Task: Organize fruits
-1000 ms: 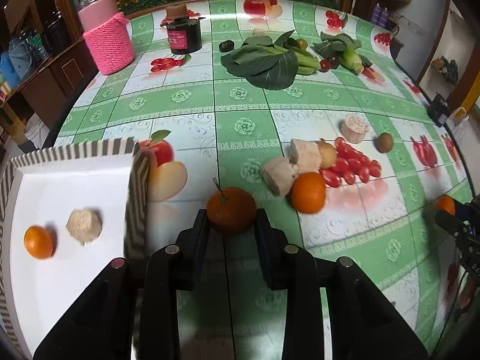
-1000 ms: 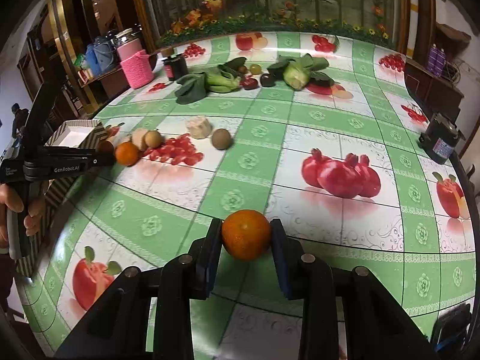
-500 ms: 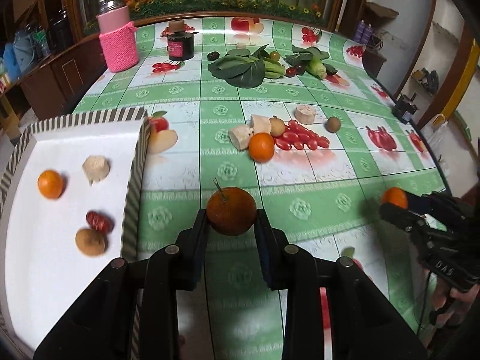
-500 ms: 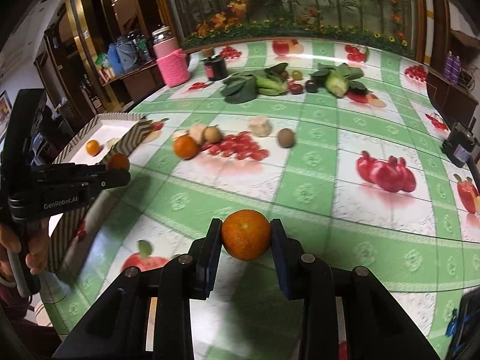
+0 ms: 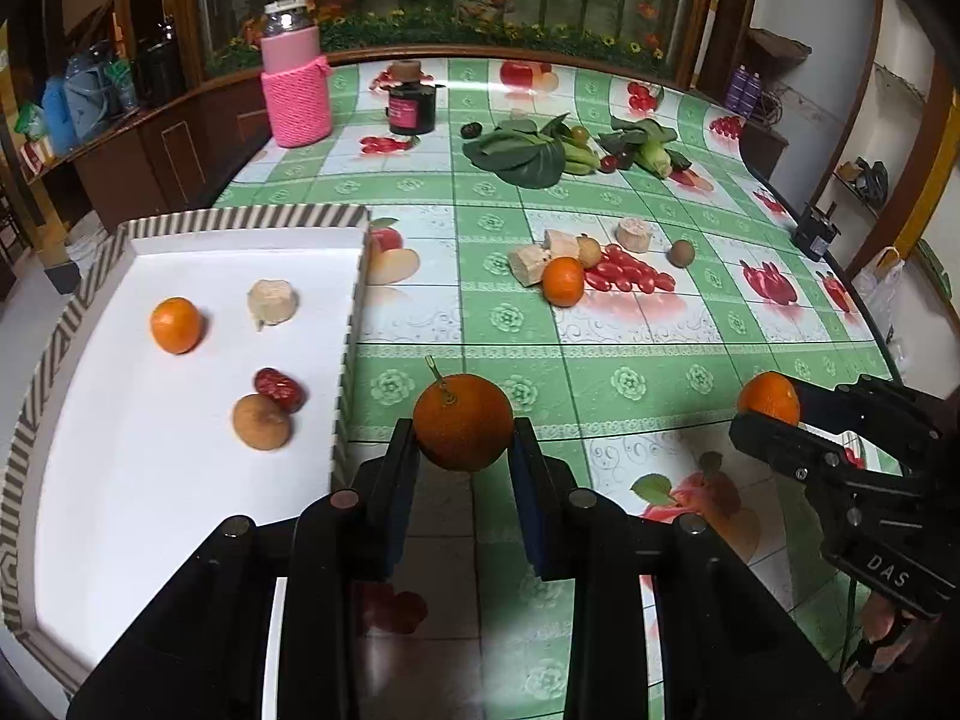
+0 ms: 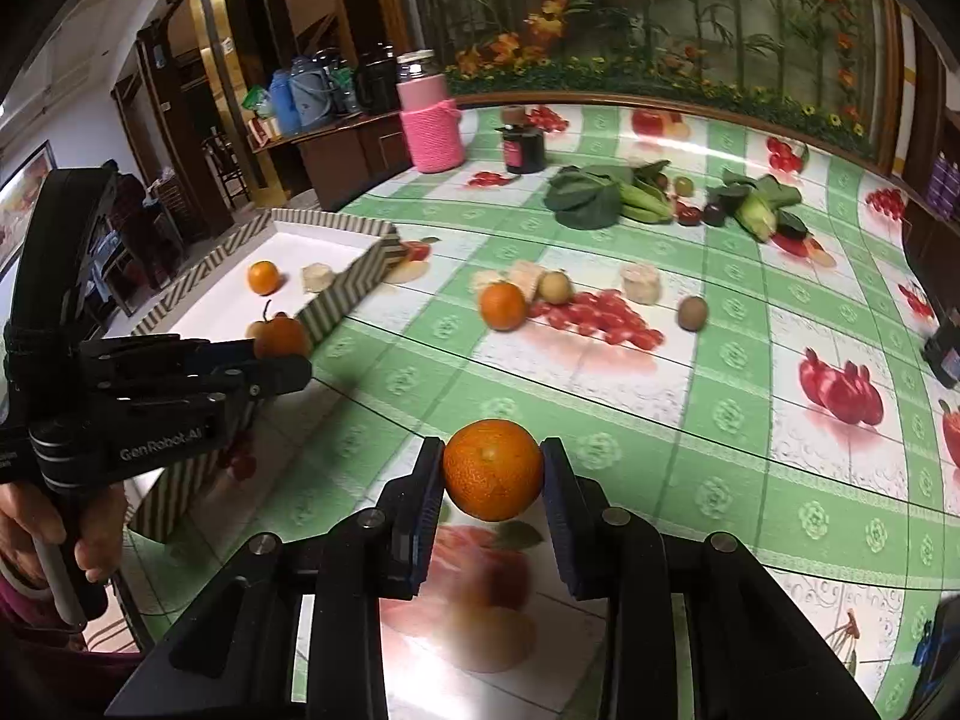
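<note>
My left gripper is shut on a stemmed orange, held in the air just right of the white tray with striped rim. The tray holds an orange, a pale chunk, a red date and a brown fruit. My right gripper is shut on another orange above the table's near edge; it shows at the right of the left wrist view. A loose orange, pale chunks and a kiwi lie mid-table.
Leafy greens, a pink knitted jar and a dark jar stand at the far side. A black device sits by the right edge. The left gripper shows at the left of the right wrist view.
Both grippers have pulled back and up from the table, each still holding its orange. The tray now lies further left and more of its inside shows.
</note>
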`<state>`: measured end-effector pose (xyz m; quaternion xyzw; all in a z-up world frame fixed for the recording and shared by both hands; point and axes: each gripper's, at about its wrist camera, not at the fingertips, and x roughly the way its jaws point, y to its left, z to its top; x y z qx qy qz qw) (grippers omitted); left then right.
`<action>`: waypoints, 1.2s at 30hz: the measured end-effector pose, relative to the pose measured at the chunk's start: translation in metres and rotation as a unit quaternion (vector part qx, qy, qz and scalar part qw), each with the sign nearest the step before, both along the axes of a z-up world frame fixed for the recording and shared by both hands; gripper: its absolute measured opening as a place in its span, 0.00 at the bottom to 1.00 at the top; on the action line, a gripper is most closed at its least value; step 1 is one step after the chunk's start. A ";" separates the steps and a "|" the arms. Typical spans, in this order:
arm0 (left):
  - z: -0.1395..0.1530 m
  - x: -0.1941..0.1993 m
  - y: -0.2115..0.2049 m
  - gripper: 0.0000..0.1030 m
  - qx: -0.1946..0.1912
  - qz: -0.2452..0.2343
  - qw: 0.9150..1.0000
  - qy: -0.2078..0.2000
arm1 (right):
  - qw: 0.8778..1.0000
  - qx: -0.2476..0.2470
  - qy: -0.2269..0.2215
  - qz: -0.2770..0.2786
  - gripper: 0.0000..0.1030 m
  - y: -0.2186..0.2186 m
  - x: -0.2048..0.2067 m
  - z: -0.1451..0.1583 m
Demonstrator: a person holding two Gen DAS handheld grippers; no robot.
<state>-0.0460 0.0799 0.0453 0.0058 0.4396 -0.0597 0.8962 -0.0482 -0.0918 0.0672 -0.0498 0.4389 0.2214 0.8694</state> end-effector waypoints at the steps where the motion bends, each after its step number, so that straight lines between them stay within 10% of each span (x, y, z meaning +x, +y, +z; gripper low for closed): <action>1: 0.001 -0.002 0.001 0.27 0.001 0.001 1.000 -0.002 | 1.000 -0.001 -0.001 0.003 0.32 0.003 0.000 0.000; 36: 0.006 -0.016 0.109 0.27 0.018 0.101 0.994 -0.021 | 0.991 -0.010 -0.011 0.131 0.32 0.146 0.008 0.009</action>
